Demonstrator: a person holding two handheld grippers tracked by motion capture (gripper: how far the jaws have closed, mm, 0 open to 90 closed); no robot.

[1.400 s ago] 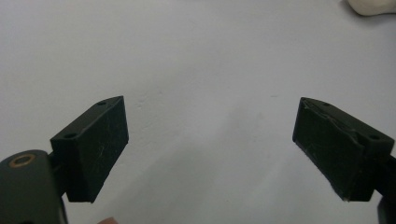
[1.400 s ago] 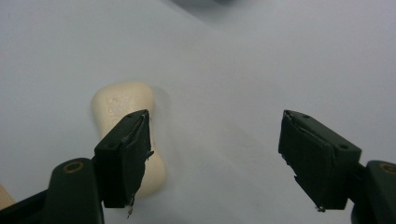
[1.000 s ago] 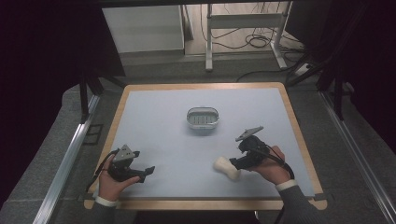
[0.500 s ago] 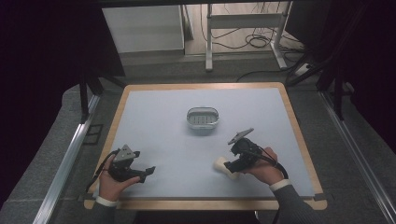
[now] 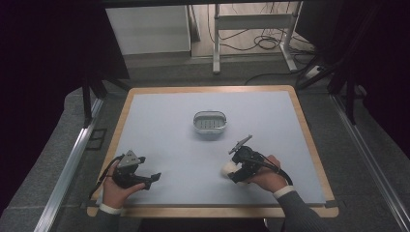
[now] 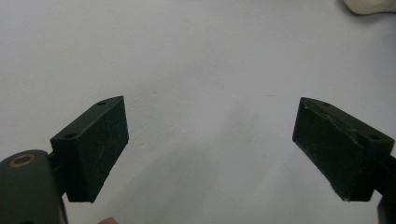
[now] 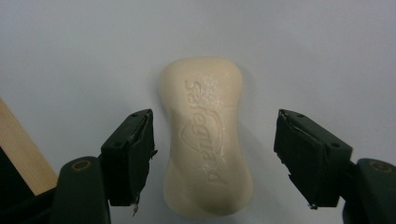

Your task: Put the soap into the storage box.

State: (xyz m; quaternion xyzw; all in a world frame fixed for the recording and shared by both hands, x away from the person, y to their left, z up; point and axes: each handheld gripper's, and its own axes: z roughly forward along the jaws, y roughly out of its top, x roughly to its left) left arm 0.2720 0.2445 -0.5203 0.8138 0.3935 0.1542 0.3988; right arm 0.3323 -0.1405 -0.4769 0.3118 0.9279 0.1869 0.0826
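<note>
Your right tool [image 7: 212, 158] has its jaws spread wide on either side of the bar of soap [image 7: 208, 135], which lies flat on the pale blue counter [image 5: 169, 125] near its front edge, well short of the metal soap dish [image 5: 210, 122] at the middle. In the right gripper view the cream bar runs lengthwise between the jaws, its embossed face up, and neither pad seems to touch it yet; there is more gap on the right pad's side than on the left.

To take it cleanly, shift the tool a little so the bar sits centred between the pads, then bring the jaws low enough that they meet the bar's side walls rather than its rounded top edge. The narrow waist of the bar looks like the best place to pinch: the curves on either side should keep it from sliding out forward or back. Soap is probably slick, so close slowly and evenly, and hold the tool level so one pad does not push the bar across the counter before the other arrives. Squeeze only enough to hold; too much could squirt it free.

Your left tool [image 6: 212, 154] is spread open too, holding nothing, over bare counter at the front left corner. Leave it there, clear of the path from the soap to the dish.
</note>
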